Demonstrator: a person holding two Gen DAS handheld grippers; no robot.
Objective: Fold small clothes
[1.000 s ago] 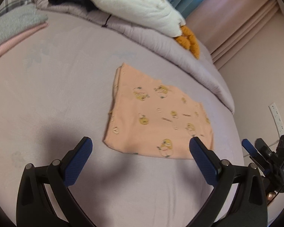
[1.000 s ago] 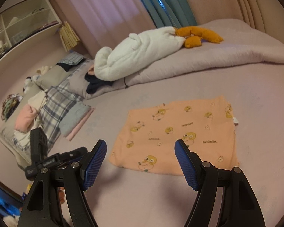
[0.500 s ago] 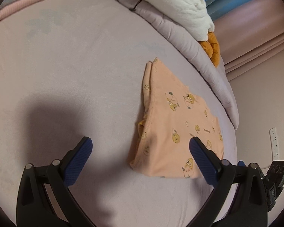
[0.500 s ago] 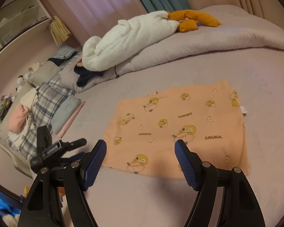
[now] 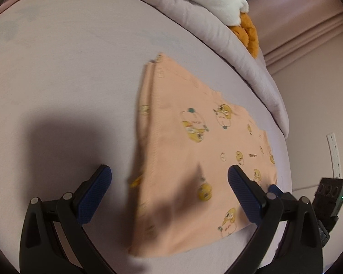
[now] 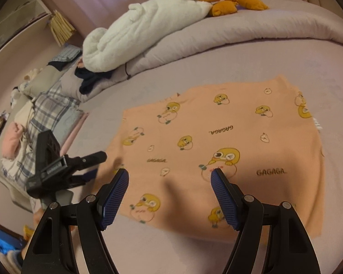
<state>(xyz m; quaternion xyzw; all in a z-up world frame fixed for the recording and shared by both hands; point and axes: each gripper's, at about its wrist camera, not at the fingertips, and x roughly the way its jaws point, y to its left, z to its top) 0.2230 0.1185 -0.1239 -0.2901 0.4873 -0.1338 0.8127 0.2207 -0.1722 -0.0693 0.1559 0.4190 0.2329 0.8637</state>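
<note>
The peach duck-print garment (image 6: pixel 221 150) lies flat on the lilac bed (image 6: pixel 251 68), so the left gripper (image 5: pixel 169 187) and right gripper (image 6: pixel 169 189) hang over its near edge, jaws wide and empty, apparently placed to pinch corners for folding.

Each view looks forward and steeply down along its own gripper's two blue-padded fingers, close above the bed (image 5: pixel 68 68). The left wrist view faces the orange printed cloth (image 5: pixel 194 159) from its left end; the right wrist view faces it from the near long edge. Both share that cloth, the rolled duvet (image 6: pixel 240 27) and the white plush toy (image 6: pixel 148 29); each also catches the other gripper at its edge.
</note>
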